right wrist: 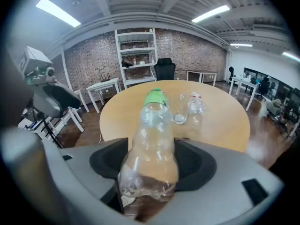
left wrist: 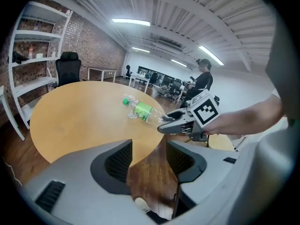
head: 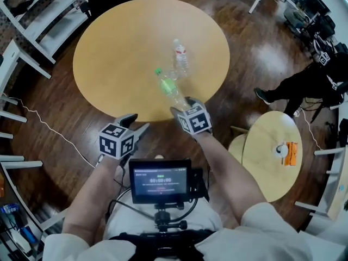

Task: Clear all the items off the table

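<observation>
**We are clamping the green-capped bottle point(head: 169, 88) by its base in the right gripper point(head: 182, 107), at the 6 o'clock edge of the round table point(head: 109, 48).**

We are holding the left gripper point(head: 136, 123) parted and empty at 7 o'clock, off the tabletop. We are judging the grip risky. Only the thin, crushable base is pinched, and the neck is projecting toward 12 o'clock. A swing could slip the bottle free, or knock the red-capped bottle point(head: 180, 56) and the small clear glass point(head: 173, 73) just beyond it near the table's centre. We are noting a small side table point(head: 269, 145) at 4 o'clock, a person point(head: 304, 86) at 3 o'clock and white shelving point(head: 49, 15) at 10 o'clock, all narrowing any carry-off route.
</observation>
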The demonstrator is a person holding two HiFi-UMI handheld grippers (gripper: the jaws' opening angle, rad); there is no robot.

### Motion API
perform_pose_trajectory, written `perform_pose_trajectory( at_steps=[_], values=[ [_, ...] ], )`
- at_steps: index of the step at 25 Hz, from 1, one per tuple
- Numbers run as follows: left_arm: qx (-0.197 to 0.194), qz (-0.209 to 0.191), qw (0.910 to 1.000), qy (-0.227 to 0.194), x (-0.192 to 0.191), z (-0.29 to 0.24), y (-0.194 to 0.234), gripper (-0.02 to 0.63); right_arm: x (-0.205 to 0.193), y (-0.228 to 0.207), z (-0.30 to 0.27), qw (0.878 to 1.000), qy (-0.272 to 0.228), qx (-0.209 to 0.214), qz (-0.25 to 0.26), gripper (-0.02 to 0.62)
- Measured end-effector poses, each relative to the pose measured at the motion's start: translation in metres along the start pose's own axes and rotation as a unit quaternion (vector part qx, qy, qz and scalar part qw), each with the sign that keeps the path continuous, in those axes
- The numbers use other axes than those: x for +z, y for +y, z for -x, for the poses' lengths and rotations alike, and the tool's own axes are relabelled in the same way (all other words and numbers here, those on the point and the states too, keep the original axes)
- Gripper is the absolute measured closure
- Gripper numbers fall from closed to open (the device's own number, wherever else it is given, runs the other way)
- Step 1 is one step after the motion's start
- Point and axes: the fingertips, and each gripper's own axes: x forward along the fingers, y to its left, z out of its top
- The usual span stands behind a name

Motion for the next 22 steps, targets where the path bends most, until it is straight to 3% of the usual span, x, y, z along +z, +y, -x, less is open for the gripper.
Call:
perform_pose_trajectory(
  at_steps=[4, 11, 15, 22],
  values=[
    [0.006, 0.008, 0.9999, 0.004, -0.004, 0.005, 0.024, 0.374, 0.022, 0.007, -0.055, 1.0, 0.024, -0.002, 0.007, 0.282],
    [0.016, 0.021, 0.9995, 0.016, -0.014, 0.014, 0.048, 0.374, 0.056, 0.001, -0.11, 1.0, 0.02, -0.007, 0.001, 0.281],
    [0.01, 0.023, 0.9995, 0.021, -0.018, 0.011, 0.055, 0.374, 0.038, -0.002, -0.126, 0.998, 0.055, -0.007, -0.009, 0.268],
    [-0.013, 0.018, 0.9995, 0.021, -0.021, -0.004, 0.056, 0.374, 0.046, 0.002, -0.116, 0.999, 0.034, 0.002, 0.002, 0.207]
  ],
)
